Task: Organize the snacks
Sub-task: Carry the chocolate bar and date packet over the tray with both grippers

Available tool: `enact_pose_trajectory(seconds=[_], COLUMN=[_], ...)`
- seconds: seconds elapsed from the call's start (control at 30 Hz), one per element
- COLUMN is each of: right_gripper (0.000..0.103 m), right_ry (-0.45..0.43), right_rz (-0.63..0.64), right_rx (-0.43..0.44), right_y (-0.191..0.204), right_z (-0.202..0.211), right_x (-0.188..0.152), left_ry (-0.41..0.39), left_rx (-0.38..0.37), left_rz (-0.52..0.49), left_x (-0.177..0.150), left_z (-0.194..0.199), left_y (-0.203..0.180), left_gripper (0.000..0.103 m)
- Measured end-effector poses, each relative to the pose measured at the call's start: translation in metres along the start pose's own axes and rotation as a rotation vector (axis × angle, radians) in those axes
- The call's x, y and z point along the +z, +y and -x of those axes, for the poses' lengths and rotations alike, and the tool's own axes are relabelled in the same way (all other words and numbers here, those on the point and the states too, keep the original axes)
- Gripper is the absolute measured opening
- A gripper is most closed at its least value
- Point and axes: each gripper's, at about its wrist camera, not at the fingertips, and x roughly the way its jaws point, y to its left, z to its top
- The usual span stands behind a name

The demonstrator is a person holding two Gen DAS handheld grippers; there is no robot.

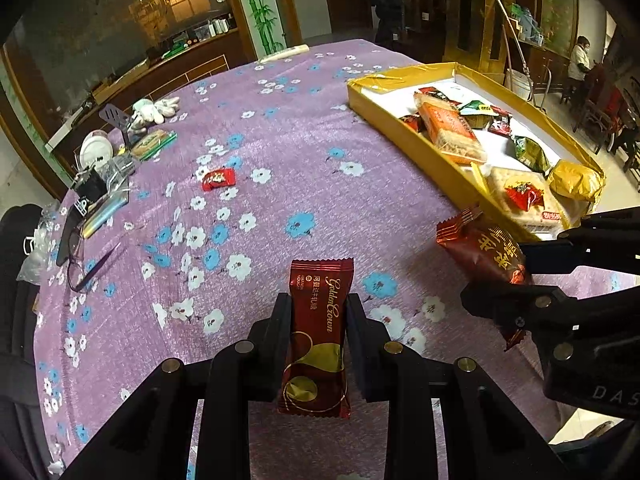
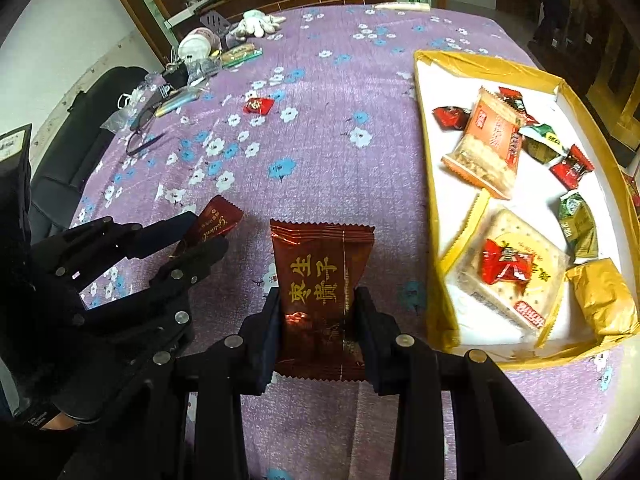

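Left wrist: nougat bar point(image 1: 316, 340) pinched btwn left claw point(image 1: 318, 308) pads.

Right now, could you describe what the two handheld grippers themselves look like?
Both the left gripper and the right gripper are matt black plastic linkages: angular bars joined by round silver pivot pins, ending in two flat black fingers. White lettering beginning "DAS" marks the right gripper's body in the left wrist view. No cables show.

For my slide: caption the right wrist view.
Right gripper clamps a brown date snack beside the yellow snack box.
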Motion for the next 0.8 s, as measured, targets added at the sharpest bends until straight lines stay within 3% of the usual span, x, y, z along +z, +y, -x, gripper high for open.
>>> enact_pose_trajectory(seconds=[0.8], right_gripper=[0.034], right_ry=[-0.089], right_rz=[-0.078], right_rx=[-0.002], right_y=[-0.056], right_z=[0.042], right_x=[-0.007], left_ry=[-0.06], left_rx=[0.006], left_rz=[-0.066], left_x=[0.037], left_z=[0.019], left_y=[-0.046], left_gripper=[0.027])
